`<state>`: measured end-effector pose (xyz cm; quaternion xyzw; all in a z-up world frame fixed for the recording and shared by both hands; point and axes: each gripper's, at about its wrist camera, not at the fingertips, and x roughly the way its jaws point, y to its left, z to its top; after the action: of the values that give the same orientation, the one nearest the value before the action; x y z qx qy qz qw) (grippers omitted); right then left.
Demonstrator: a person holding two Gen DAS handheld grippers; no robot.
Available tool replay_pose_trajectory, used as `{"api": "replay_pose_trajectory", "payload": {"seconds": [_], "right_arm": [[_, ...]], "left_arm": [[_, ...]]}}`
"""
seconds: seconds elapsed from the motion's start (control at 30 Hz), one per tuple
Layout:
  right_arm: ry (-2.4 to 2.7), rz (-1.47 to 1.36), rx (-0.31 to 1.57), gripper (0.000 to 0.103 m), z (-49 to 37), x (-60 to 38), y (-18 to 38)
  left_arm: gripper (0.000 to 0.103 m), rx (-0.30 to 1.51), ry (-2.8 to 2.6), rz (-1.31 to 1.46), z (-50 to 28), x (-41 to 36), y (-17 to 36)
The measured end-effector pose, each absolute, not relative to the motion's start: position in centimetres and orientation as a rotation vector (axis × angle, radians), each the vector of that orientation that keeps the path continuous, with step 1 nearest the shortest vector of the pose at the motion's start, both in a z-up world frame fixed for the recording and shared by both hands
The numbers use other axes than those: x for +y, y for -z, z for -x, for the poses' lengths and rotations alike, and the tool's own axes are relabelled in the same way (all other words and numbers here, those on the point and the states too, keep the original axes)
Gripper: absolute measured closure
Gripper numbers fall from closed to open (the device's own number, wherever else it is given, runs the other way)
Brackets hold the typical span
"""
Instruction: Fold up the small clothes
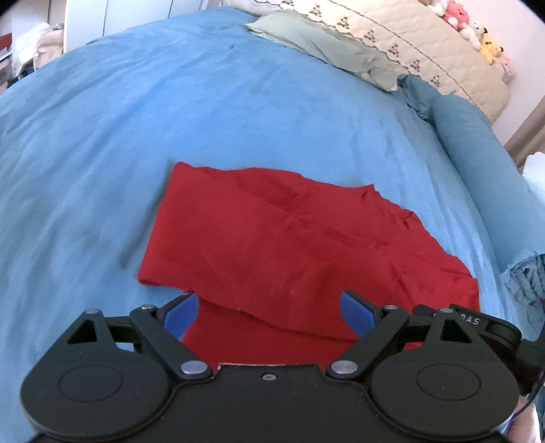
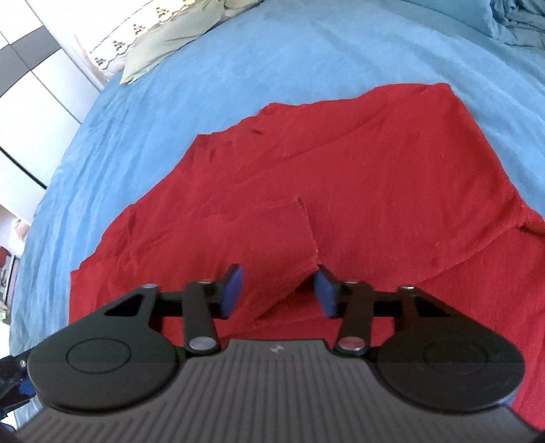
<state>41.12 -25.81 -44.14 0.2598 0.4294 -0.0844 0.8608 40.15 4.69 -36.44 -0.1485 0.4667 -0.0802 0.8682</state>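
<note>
A red garment [image 1: 289,238] lies spread on the blue bed cover [image 1: 170,119], partly folded, with layers overlapping. My left gripper [image 1: 269,311] hovers at the garment's near edge, its blue pads [image 1: 182,313] far apart and a folded hem lying between them untouched. In the right wrist view the same red garment [image 2: 340,170] fills the middle. My right gripper [image 2: 279,291] is partly closed around a raised flap of the cloth. The flap's corner touches the right-hand pad [image 2: 325,293], but the pads do not clamp it.
A pale green pillow [image 1: 323,47] and a cream patterned quilt [image 1: 425,44] lie at the far end of the bed. Bunched blue bedding [image 1: 477,163] rises along the right side. Soft toys [image 1: 477,30] sit at the far right. White cupboard doors [image 2: 30,102] stand beyond the bed.
</note>
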Motion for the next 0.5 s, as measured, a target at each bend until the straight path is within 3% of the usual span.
{"api": "replay_pose_trajectory", "payload": {"seconds": [0.13,0.17,0.2,0.23,0.5], "right_arm": [[0.223,-0.528,0.937,0.055,-41.8,-25.2,44.7],[0.235,-0.534,0.934,0.060,-41.9,-25.3,45.0],[0.241,-0.537,0.930,0.074,-42.0,-25.4,45.1],[0.242,-0.531,0.924,0.080,-42.2,-25.4,44.9],[0.110,-0.394,0.714,0.082,-43.2,-25.9,35.9]], "left_arm": [[0.010,0.982,0.183,0.309,-40.4,5.1,36.6],[0.010,0.984,0.185,0.308,-40.5,5.1,36.6],[0.010,0.986,0.186,0.305,-40.5,5.2,36.5],[0.010,0.985,0.186,0.302,-40.6,5.4,36.5],[0.010,0.979,0.202,0.270,-41.1,6.1,35.8]]}}
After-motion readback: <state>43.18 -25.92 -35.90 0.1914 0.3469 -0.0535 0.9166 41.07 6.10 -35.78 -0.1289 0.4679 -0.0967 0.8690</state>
